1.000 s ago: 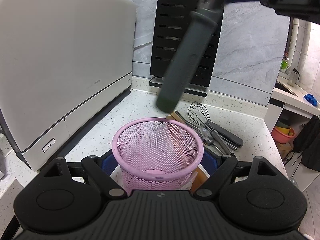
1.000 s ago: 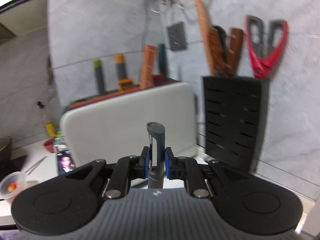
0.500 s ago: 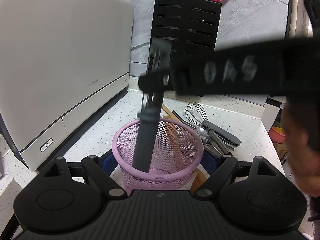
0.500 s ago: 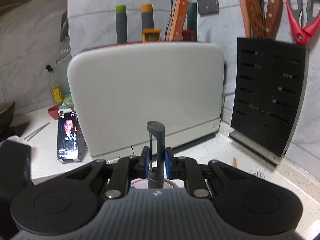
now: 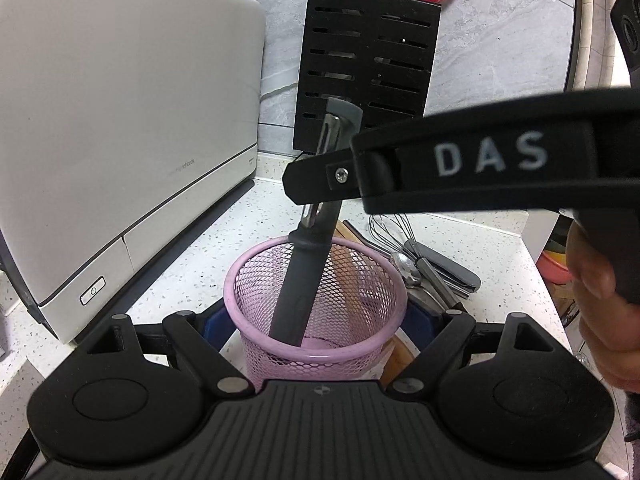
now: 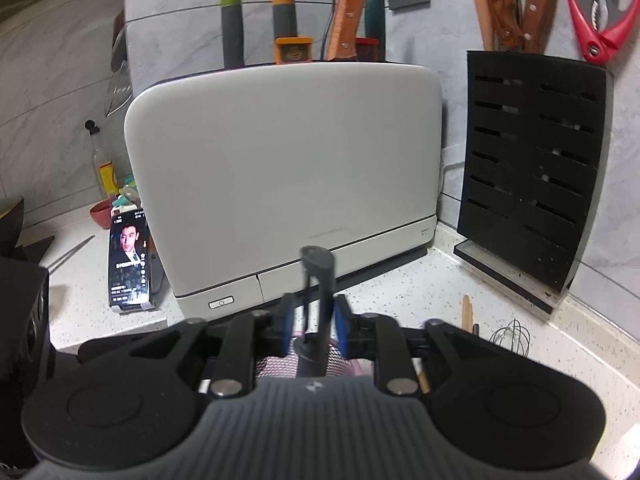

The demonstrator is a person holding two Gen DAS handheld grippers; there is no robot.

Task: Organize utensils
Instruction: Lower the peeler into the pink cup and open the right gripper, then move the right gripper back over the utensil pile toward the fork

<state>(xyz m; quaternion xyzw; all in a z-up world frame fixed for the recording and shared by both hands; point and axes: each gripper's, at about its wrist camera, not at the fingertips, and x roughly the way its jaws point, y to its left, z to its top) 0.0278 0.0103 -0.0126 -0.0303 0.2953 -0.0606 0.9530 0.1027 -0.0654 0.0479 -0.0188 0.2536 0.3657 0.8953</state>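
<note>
Right tongs (image 6: 311, 330) just opening off the peeler (image 5: 308, 256), now leaning handle-down inside the pink basket (image 5: 316, 344); left tongs (image 5: 316, 332) clamping the basket; whisk (image 5: 390, 230) beside basket waiting.

Left wrist view close behind pink mesh basket (image 5: 316, 300), right wrist view above it, both facing white appliance (image 6: 288, 176), knife block (image 5: 366, 68)

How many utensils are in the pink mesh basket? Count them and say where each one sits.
1. The grey peeler stands tilted in the pink mesh basket, handle down, head sticking out above the rim. Part of the basket floor is hidden.
</note>
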